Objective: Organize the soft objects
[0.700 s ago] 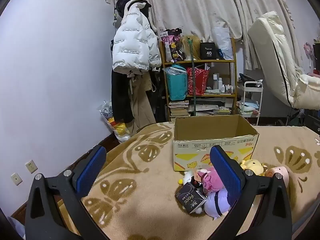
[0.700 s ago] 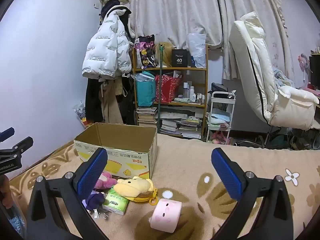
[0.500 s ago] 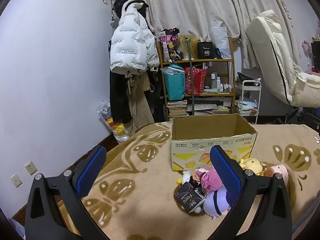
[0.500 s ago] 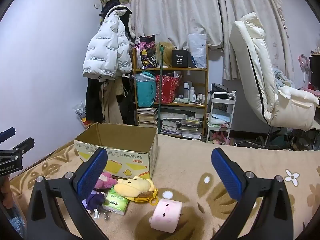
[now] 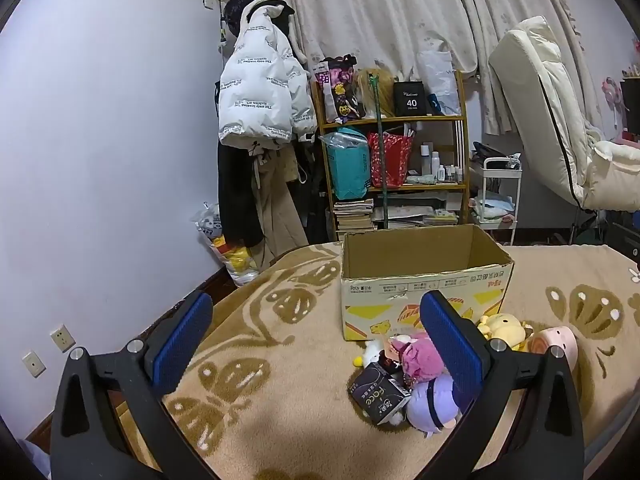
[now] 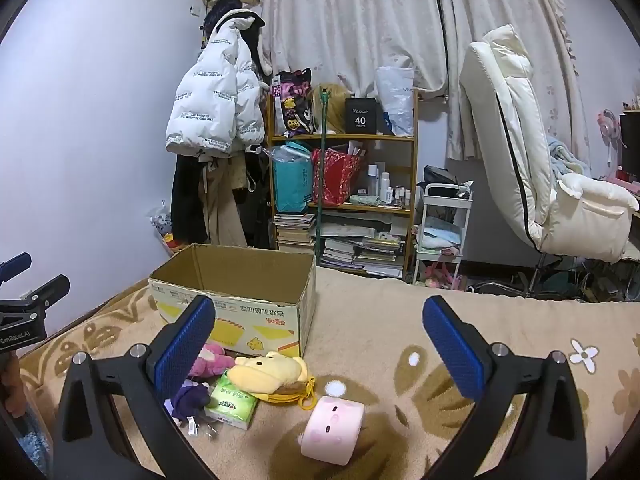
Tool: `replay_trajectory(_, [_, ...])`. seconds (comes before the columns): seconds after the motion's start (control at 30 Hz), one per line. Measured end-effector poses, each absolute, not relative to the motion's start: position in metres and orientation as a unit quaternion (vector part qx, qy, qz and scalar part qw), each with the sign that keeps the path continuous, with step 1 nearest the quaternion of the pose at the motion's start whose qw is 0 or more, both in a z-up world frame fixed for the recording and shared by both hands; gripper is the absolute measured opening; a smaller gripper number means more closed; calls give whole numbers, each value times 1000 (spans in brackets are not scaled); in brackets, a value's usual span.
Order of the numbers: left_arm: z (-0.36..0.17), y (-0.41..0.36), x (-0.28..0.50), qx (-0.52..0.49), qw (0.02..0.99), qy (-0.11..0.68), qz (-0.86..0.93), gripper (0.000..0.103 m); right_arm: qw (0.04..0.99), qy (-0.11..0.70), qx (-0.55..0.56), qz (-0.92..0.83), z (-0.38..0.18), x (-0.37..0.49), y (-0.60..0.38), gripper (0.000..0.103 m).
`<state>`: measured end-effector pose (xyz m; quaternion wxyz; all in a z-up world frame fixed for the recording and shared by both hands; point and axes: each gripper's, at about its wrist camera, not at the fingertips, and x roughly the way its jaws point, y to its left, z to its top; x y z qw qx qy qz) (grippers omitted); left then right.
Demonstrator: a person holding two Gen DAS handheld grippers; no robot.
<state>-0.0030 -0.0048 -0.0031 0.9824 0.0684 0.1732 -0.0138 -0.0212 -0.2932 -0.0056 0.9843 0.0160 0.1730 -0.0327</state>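
Observation:
An open cardboard box [image 5: 424, 276] [image 6: 236, 300] stands on a beige blanket with brown patterns. In front of it lie soft toys: a pink plush [image 5: 420, 358] [image 6: 210, 362], a purple plush [image 5: 434, 404] [image 6: 190, 398], a yellow plush [image 5: 504, 328] [image 6: 268, 372] and a pink cylinder toy [image 5: 558, 340] [image 6: 332, 428]. A black pack [image 5: 378, 394] and a green tissue pack [image 6: 232, 404] lie among them. My left gripper [image 5: 316, 344] is open and empty, above the blanket left of the pile. My right gripper [image 6: 318, 348] is open and empty, above the toys.
A cluttered wooden shelf [image 5: 396, 168] [image 6: 344, 184], hanging coats [image 5: 260, 96] and a white trolley [image 6: 442, 232] stand behind the bed. A cream recliner chair [image 6: 532, 172] is at the right. The left gripper's body [image 6: 28, 304] shows at the right view's left edge.
Both views have shifted very slightly; the grippers stay open and nothing on the blanket has moved.

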Motion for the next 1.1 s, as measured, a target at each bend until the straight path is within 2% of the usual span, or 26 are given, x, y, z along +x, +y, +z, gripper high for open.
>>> replay_trajectory(1.1, [1, -4, -2, 73, 983, 170, -9, 102, 984, 176, 13, -33, -7, -20, -293, 103])
